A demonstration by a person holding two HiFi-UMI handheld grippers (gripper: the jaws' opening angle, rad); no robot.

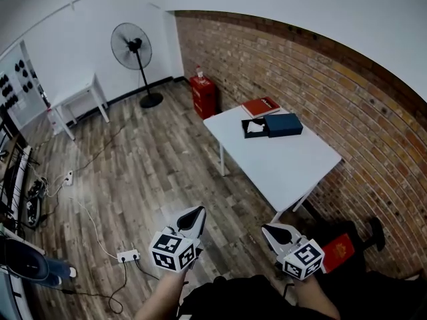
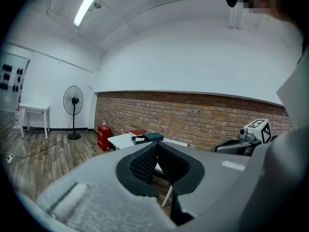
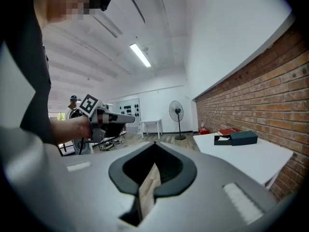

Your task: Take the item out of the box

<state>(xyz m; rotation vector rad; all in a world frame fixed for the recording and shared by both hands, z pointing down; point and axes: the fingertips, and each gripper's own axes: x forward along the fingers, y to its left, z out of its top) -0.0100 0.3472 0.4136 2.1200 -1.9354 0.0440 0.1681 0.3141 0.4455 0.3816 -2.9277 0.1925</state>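
Observation:
A small black box (image 1: 255, 128) lies open on the white table (image 1: 287, 165), with a white item (image 1: 253, 127) inside it. Its dark teal lid (image 1: 283, 125) lies right beside it. Both grippers hang low near my body, well short of the table. My left gripper (image 1: 198, 212) is shut with nothing in it, and its jaw tips meet in the left gripper view (image 2: 157, 144). My right gripper (image 1: 267, 230) is also shut and empty (image 3: 154, 143). The box (image 3: 221, 139) and lid (image 3: 244, 137) show far off in the right gripper view.
A red book (image 1: 260, 106) lies at the table's far corner. A brick wall (image 1: 347, 99) runs behind the table. A standing fan (image 1: 131, 47), a red cabinet (image 1: 203, 95), a small white table (image 1: 77, 99) and a power strip (image 1: 127, 255) with cables stand on the wooden floor.

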